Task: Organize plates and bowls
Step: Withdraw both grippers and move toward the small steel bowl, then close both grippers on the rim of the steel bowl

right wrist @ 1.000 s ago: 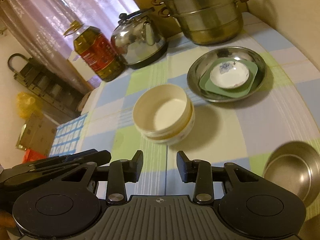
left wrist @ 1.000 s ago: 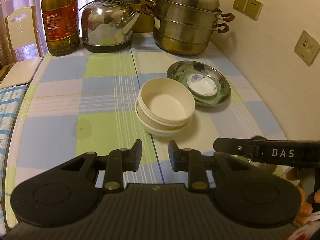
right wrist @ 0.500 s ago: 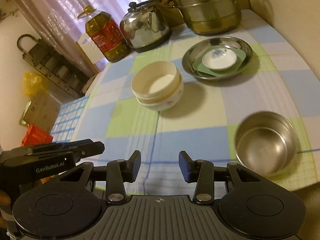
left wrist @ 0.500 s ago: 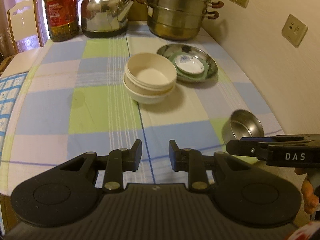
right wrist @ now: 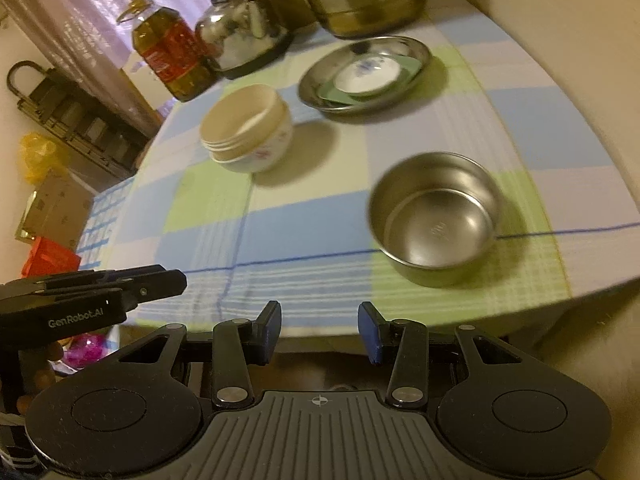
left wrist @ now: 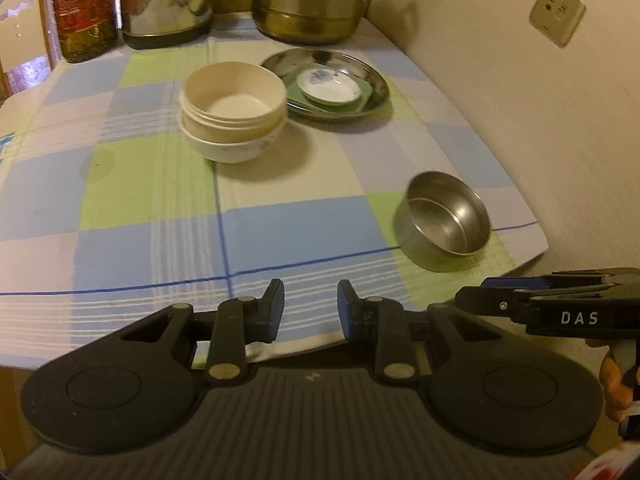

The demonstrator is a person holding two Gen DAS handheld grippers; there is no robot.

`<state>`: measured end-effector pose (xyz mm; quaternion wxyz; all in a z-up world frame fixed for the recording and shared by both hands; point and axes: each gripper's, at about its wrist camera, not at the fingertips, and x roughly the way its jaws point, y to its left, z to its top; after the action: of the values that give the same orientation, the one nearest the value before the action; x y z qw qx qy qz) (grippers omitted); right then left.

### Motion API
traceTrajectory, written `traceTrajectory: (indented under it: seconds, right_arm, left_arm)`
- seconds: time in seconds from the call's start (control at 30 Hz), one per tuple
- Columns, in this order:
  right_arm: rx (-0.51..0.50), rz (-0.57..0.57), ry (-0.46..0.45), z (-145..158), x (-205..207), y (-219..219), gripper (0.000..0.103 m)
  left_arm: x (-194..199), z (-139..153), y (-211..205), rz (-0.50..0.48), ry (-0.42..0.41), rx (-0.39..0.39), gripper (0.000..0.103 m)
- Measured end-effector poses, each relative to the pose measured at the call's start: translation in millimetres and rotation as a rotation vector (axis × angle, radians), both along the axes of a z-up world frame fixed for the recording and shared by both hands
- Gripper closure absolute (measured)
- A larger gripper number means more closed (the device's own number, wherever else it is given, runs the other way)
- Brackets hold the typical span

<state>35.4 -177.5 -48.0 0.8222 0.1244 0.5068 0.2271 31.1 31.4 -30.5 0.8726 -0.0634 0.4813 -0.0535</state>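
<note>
Left hand-held gripper [left wrist: 311, 305] in matte black plastic, ribbed grey base, two round side discs, silver pivot screws, blue finger pads [left wrist: 277, 312], right hand-held gripper [right wrist: 319, 328] of the same build, white "DAS" and "GenRobot.AI" lettering on the sides

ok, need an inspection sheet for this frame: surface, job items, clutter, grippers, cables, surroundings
Surface: checked tablecloth.
Job's things: stacked cream bowls; steel plate holding green dish and white saucer; lone steel bowl near front edge.
Clutter: oil bottle, kettle, steamer pot at back.
Grippers: left gripper and right gripper open, empty, fingers off the table.
Cables: nothing seen.
Surroundings: wall socket, curtain.
</note>
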Motion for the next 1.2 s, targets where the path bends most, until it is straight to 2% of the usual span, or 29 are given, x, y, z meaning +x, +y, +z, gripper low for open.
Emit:
traceTrajectory:
  seconds: [0.27,0.7,1.2]
  right_arm:
    - [-0.043,-0.046,0.005,-9,0,-31,0.06]
    - [-0.074,-0.153,-0.014,-17,24,-75,0.06]
    - [-0.084,-0.179,-0.071,-27,60,-84,0.06]
  left_arm:
    - [13,-8,-30,-0.043,0.01,-0.01,0.078]
    - [45,-29,-61,-0.062,0.018,-0.008,0.078]
    - [90,-46,-101,-0.087,0.016,0.007,0.078]
